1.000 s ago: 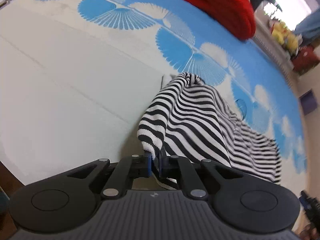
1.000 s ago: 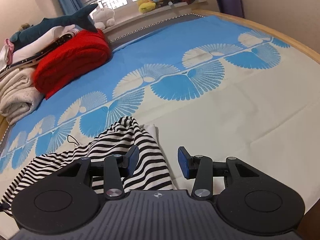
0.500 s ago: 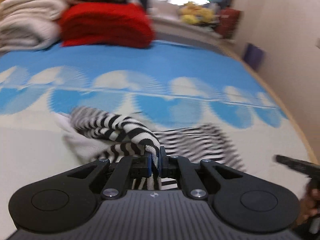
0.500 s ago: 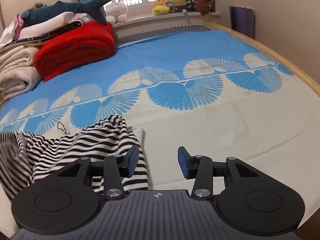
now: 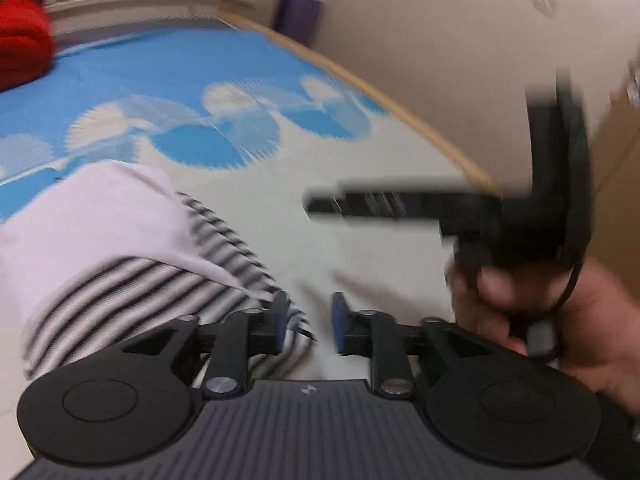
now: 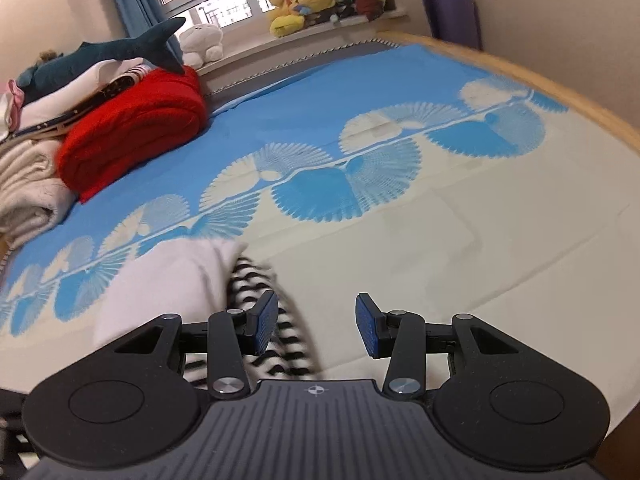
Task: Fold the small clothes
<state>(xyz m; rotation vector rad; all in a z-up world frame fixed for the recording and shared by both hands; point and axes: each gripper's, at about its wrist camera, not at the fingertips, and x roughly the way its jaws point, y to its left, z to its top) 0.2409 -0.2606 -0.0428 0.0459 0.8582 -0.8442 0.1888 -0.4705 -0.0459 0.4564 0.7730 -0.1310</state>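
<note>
A black-and-white striped garment (image 5: 132, 280) lies on the bed sheet (image 5: 280, 208), folded over so its white inside (image 5: 92, 208) faces up. My left gripper (image 5: 308, 322) hovers at the garment's right edge. Its jaws are opening, and the cloth's hem lies by the left finger with no pad pressing on it. My right gripper (image 6: 316, 320) is open with nothing between its fingers. The garment (image 6: 256, 284) sits just left of it, partly under its left finger. In the left wrist view the right gripper (image 5: 348, 204) shows blurred, held by a hand (image 5: 540, 308).
A red folded blanket (image 6: 132, 140), a stack of pale folded laundry (image 6: 28, 184) and a shark plush (image 6: 104, 52) sit at the bed's far left. Plush toys (image 6: 300, 4) line the window sill. The wooden bed edge (image 6: 560, 92) curves along the right.
My left gripper swung to the right with the striped cloth, folding it over so the white inside shows, and then let go of it. The right gripper shifted only slightly.
</note>
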